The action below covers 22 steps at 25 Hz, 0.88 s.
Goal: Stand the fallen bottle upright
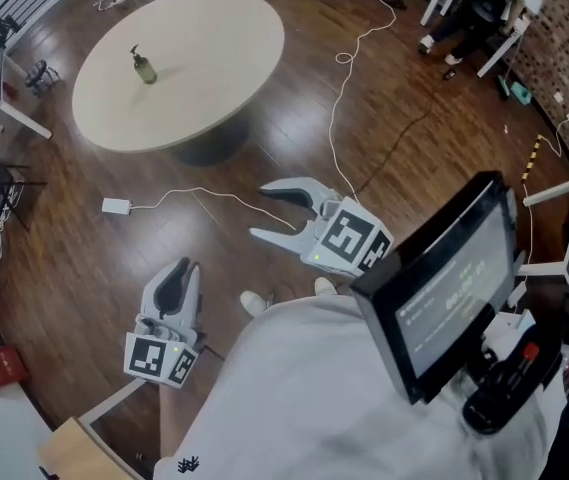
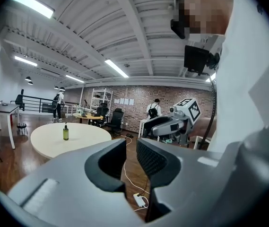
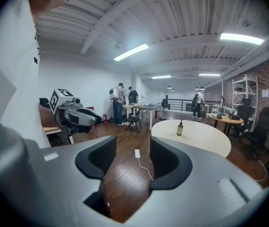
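A small green pump bottle (image 1: pixel 145 68) (image 2: pixel 65 132) (image 3: pixel 180 127) stands upright on the round cream table (image 1: pixel 214 58) (image 2: pixel 87 136) (image 3: pixel 205 138), well away from both grippers. My left gripper (image 1: pixel 182 268) (image 2: pixel 131 150) hangs low at the left over the wooden floor. Its jaws are shut to a thin slit with nothing between them. My right gripper (image 1: pixel 261 212) (image 3: pixel 133 157) is held closer to the table, jaws spread open and empty. Both point toward the table.
A white power adapter (image 1: pixel 116 206) (image 3: pixel 137 153) with a long white cable (image 1: pixel 339 98) lies on the floor between me and the table. A tilted screen (image 1: pixel 444 288) sits at my chest. Desks, chairs and people stand around the room's edges.
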Motion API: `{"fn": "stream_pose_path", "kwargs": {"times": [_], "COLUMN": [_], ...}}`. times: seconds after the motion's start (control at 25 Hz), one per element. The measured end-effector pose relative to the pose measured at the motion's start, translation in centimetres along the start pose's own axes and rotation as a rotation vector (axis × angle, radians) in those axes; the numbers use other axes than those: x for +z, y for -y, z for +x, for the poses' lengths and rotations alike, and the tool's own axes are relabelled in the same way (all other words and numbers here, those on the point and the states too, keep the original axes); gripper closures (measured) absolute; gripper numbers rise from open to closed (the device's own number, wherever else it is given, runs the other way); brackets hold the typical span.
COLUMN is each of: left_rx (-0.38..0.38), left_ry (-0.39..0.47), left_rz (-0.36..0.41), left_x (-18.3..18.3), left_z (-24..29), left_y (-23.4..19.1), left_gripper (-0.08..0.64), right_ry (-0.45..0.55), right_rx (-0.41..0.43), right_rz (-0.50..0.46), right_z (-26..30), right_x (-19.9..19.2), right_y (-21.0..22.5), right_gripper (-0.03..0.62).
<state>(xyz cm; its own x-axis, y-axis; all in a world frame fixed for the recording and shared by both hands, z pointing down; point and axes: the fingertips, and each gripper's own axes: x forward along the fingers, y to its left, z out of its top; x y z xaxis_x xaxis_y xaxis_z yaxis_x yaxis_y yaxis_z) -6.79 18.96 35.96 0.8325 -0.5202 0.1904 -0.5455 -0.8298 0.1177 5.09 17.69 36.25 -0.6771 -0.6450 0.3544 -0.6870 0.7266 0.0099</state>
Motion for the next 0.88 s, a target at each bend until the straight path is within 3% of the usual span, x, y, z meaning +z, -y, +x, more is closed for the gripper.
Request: {"fn": "stream_pose_path", "kwargs": {"times": [0.16, 0.44, 0.88], "left_rx": [0.015, 0.051, 0.073], "left_ry": [-0.003, -0.015, 0.002], "left_rz": [0.011, 0.019, 0.009], "left_x": [-0.1, -0.5, -0.5], "left_z": [1.7, 2.7, 1.1], "left_y": [3.7, 7.9, 6.6], "left_gripper": [0.492, 0.491, 0.491], "right_ry": [0.006, 0.017, 0.01], "right_rx": [0.02, 0.049, 0.057], "right_rz": [-0.072, -0.08, -0.117], "right_z": [-2.8, -5.9, -4.4], "right_x": [-1.5, -2.9, -2.5], "right_y": [0.4, 1.0, 0.7], "right_gripper": [0.368, 0.38, 0.394]}}
